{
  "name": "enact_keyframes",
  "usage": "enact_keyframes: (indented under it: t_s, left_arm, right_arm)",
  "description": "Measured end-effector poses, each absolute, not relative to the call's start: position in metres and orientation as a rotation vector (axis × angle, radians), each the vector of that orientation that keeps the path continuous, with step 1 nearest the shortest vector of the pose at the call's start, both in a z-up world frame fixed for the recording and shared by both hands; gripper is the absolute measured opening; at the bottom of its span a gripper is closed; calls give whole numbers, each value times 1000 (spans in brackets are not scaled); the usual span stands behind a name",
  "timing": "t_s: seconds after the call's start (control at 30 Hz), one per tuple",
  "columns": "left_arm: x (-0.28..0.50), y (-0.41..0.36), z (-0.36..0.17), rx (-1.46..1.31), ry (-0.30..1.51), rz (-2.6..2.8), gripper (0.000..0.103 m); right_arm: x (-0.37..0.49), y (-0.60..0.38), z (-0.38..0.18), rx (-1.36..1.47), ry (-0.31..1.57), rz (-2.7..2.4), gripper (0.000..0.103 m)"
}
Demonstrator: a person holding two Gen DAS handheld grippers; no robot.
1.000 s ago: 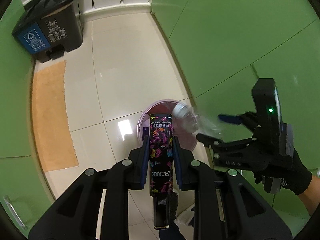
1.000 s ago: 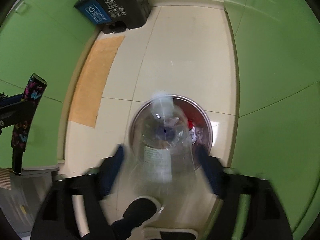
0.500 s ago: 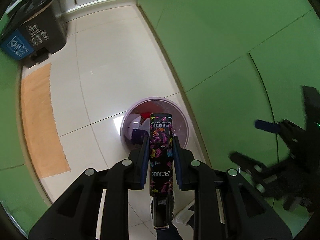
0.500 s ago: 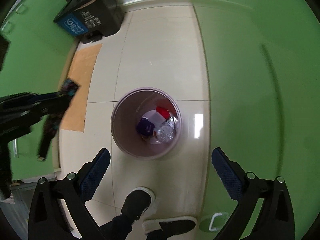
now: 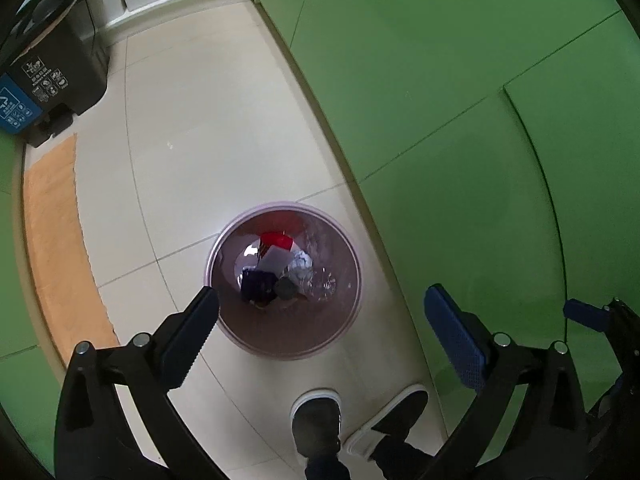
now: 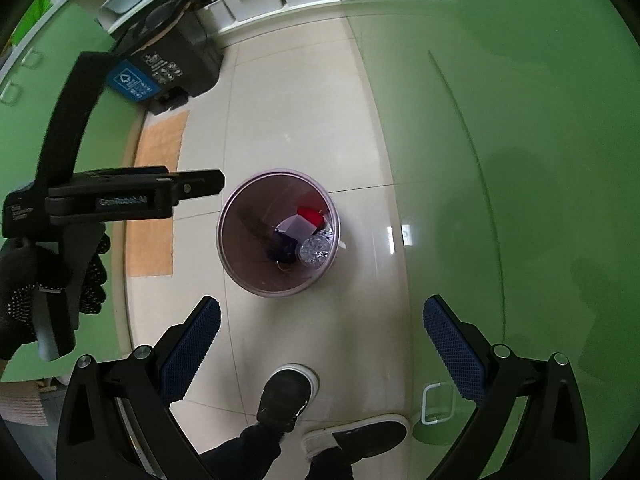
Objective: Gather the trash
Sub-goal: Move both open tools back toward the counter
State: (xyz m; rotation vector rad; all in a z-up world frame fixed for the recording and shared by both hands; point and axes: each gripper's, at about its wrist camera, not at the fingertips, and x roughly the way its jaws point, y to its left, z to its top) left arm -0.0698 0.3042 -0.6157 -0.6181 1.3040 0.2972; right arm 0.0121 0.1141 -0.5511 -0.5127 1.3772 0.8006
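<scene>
Your left tool (image 5: pixel 320 324) has just sprung its jaws wide, nothing between them; your right tool (image 6: pixel 320 330) gapes empty too. Below, the pink bin (image 5: pixel 348 316) on the floor holds the trash (image 5: pixel 280 276). Drop step looks done; next, go find another piece.
</scene>
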Motion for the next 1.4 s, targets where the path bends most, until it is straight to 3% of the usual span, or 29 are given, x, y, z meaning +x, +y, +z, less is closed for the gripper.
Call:
enact_keyframes:
  t_s: [0.33, 0.67, 0.93, 1.17, 1.4]
  left_arm:
    - [-85, 300, -558, -566, 1329, 350, 100]
    - [-121, 299, -418, -528, 1284, 395, 100]
    - [-139, 285, -296, -456, 1226, 385, 100]
    - [-127, 260, -200, -383, 1148, 325, 100]
    - [-94, 216, -137, -289, 1087, 211, 100]
  right_arm:
    - [9, 118, -505, -484, 1355, 808, 97]
    - [-20, 133, -390, -459, 1300, 852, 97]
    - [-45, 130, -266, -398, 1212, 899, 97]
    - [-42, 97, -177, -330, 1098, 856, 97]
    - [-22, 31, -120, -240, 1006, 722, 97]
